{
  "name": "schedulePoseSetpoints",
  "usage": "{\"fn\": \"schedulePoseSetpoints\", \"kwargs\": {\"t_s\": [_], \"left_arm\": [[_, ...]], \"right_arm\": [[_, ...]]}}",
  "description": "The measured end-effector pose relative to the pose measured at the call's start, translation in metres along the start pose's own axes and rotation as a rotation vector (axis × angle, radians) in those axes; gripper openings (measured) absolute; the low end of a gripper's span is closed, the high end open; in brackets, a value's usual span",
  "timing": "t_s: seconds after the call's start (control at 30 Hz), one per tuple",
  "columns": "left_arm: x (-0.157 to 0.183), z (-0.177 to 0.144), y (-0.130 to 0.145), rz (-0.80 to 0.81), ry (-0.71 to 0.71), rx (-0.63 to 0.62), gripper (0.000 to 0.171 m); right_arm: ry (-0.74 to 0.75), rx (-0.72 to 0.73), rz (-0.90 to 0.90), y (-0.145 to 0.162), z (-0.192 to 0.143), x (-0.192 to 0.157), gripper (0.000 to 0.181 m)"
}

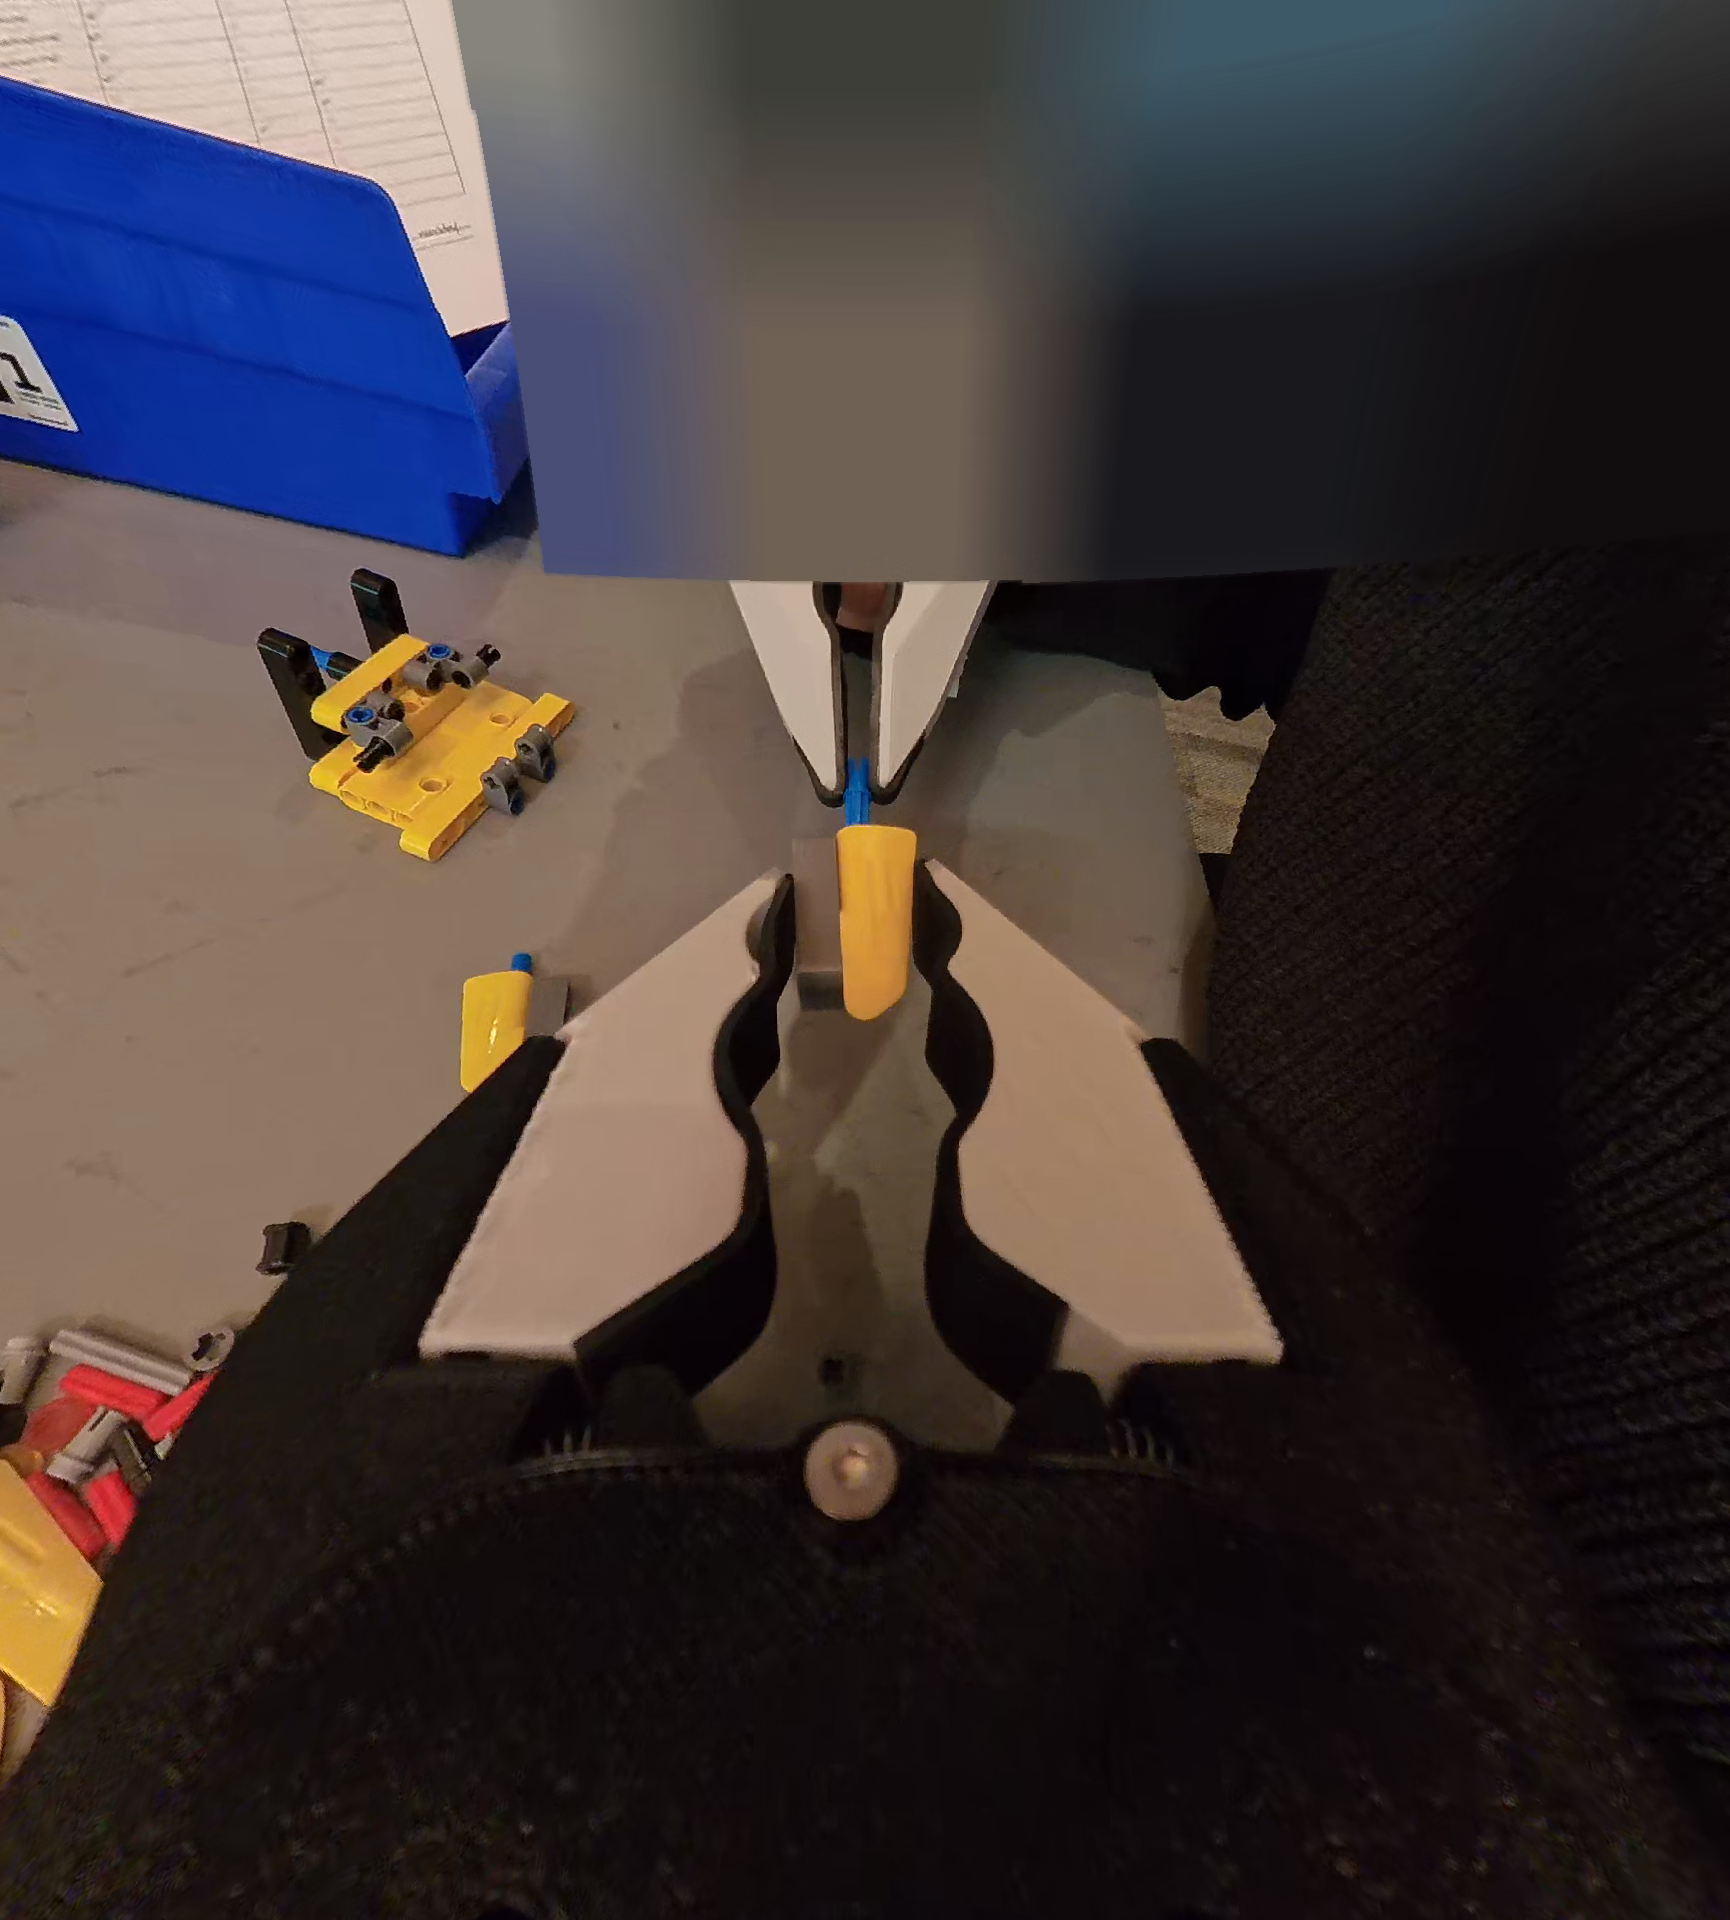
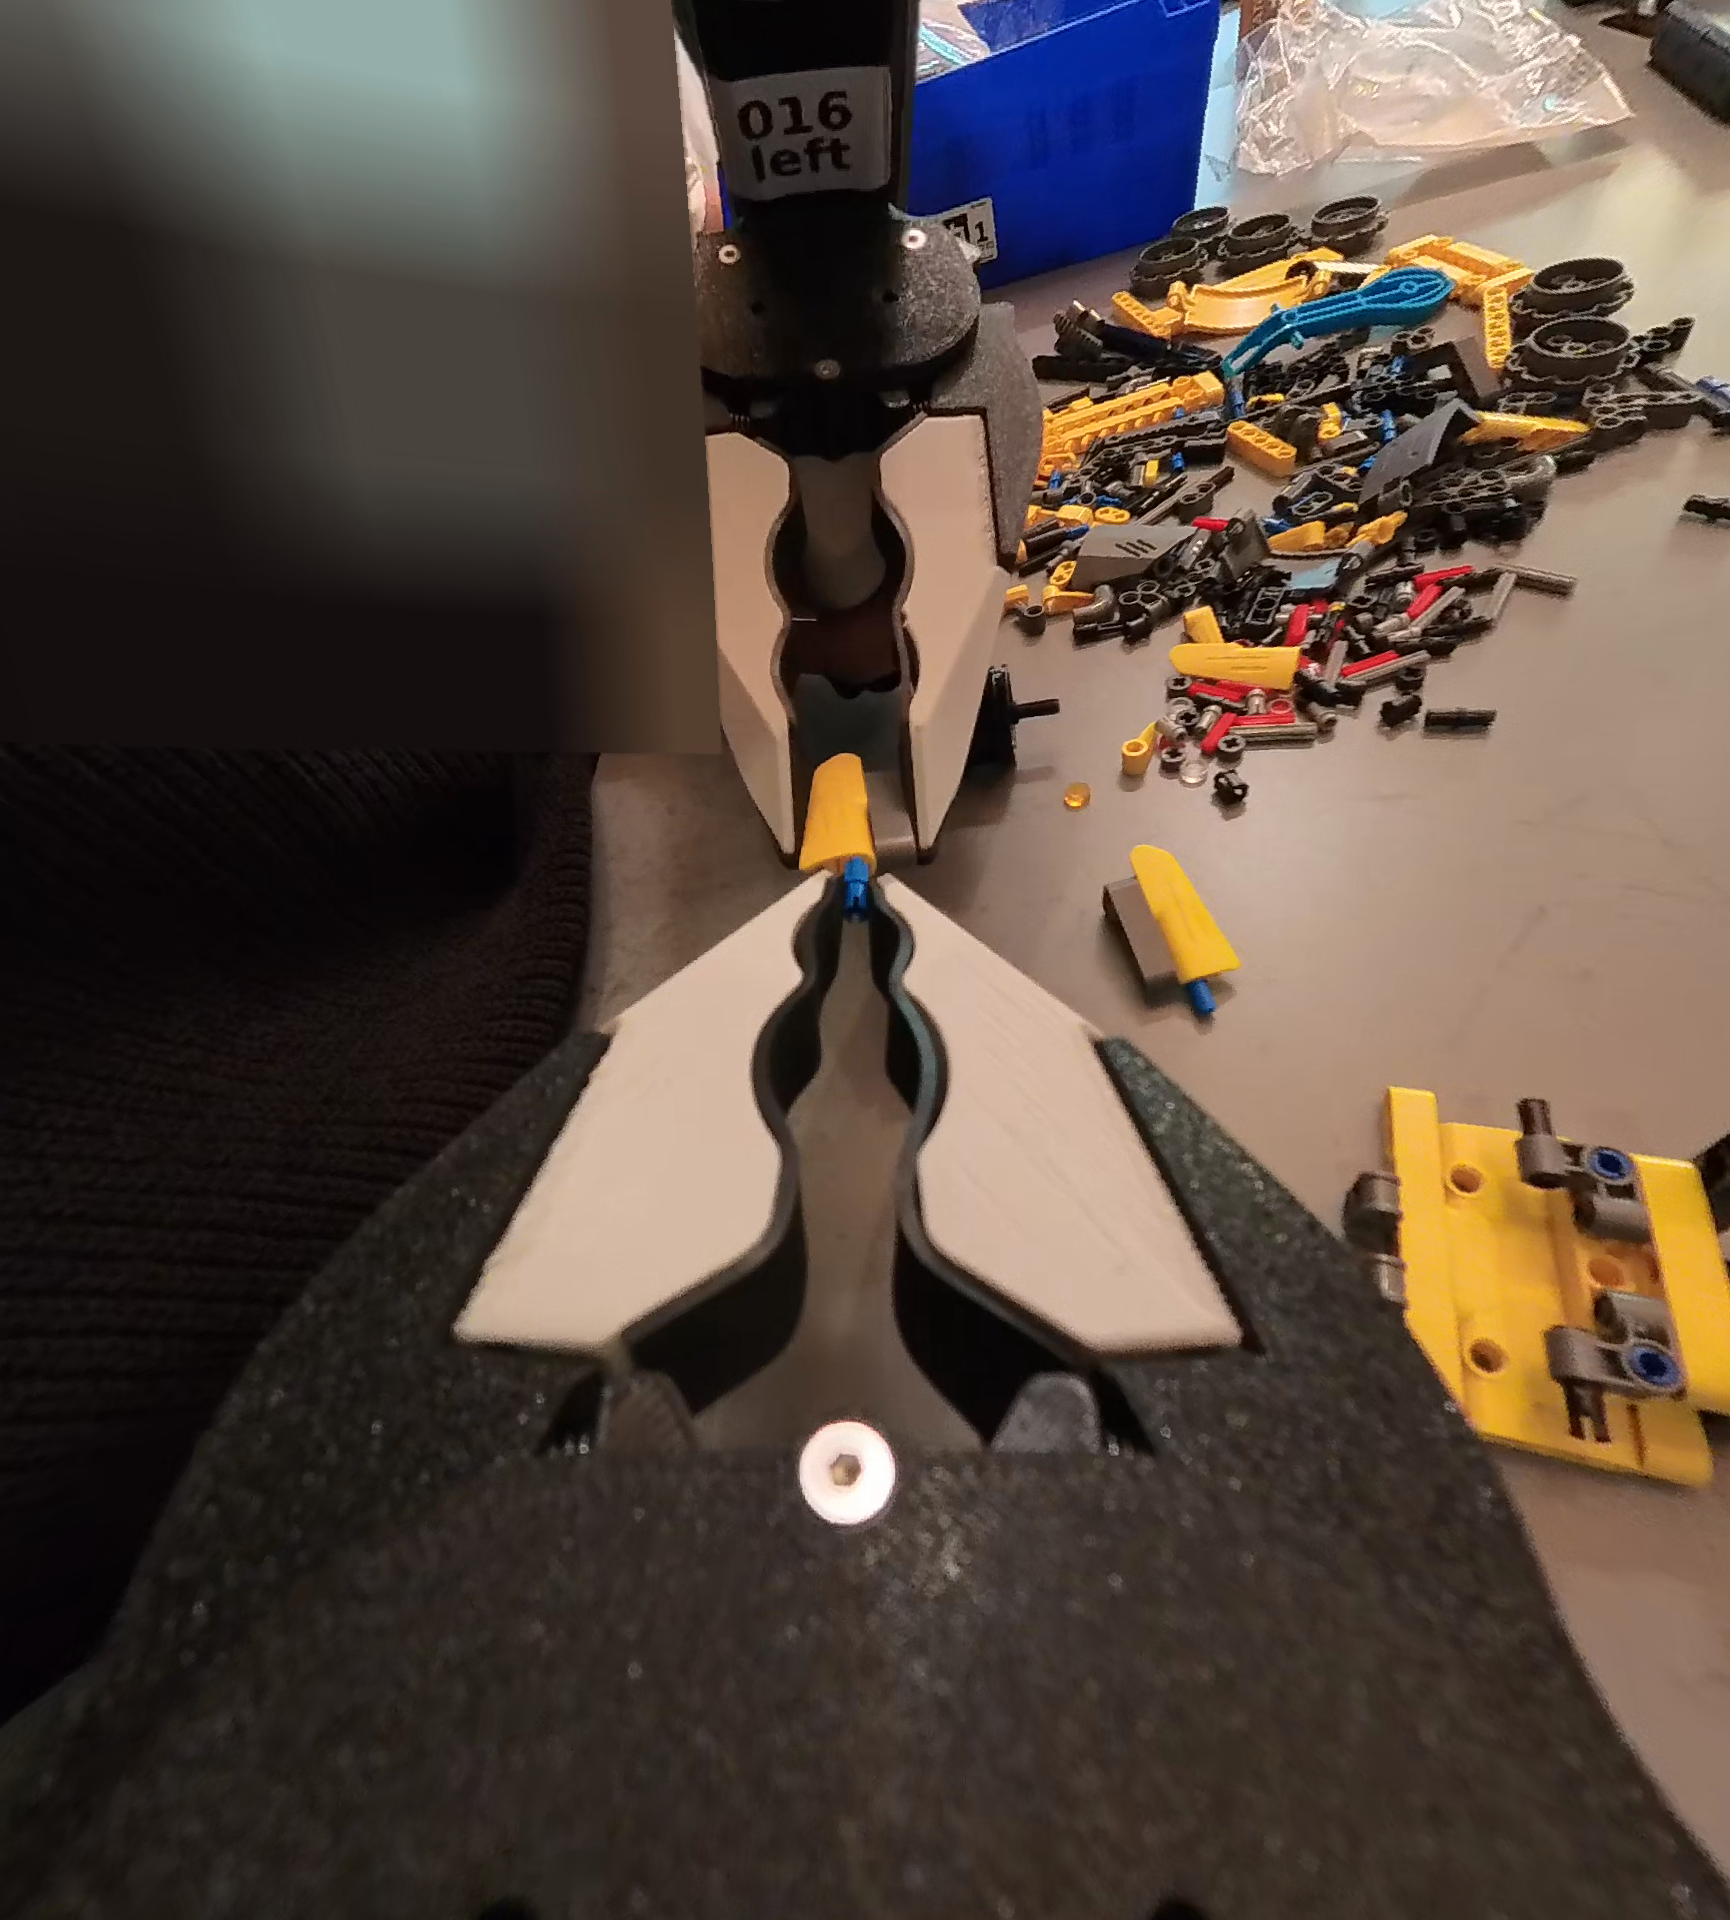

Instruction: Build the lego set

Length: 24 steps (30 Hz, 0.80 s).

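Here we hold two parts nose to nose above the grey table (image 2: 1463, 935). Our left gripper (image 1: 856, 894) is clamped on a yellow curved piece (image 1: 876, 920) with a grey block (image 1: 819, 925) at its side; our right gripper (image 2: 853, 896) is pinched tight on a small blue pin (image 2: 853, 894), whose tip meets the yellow piece's end. The risk, as we judge it, lies in alignment — a slight tilt could jam the pin or flick it from so thin a grip. Hard pushing might also twist the yellow piece between the left fingers. A matching yellow-and-grey piece (image 2: 1167, 925) lies near — beside the yellow assembly (image 2: 1557, 1288) and loose parts pile (image 2: 1360, 499).
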<state>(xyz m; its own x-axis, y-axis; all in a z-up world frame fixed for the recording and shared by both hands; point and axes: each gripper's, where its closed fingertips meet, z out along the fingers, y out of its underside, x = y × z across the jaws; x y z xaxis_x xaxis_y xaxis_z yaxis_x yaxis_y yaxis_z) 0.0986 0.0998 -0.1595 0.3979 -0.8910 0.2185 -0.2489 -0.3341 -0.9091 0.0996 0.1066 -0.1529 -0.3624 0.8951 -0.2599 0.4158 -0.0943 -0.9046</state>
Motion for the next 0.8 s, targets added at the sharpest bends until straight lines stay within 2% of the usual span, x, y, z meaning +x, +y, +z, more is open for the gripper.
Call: {"fn": "schedulePoseSetpoints", "kwargs": {"t_s": [0.8], "left_arm": [[-0.0004, 0.0032, 0.0065, -0.01, 0.012, -0.03, 0.019]], "right_arm": [[0.004, -0.038, -0.021, 0.007, 0.0026, 0.0006, 0.004]]}}
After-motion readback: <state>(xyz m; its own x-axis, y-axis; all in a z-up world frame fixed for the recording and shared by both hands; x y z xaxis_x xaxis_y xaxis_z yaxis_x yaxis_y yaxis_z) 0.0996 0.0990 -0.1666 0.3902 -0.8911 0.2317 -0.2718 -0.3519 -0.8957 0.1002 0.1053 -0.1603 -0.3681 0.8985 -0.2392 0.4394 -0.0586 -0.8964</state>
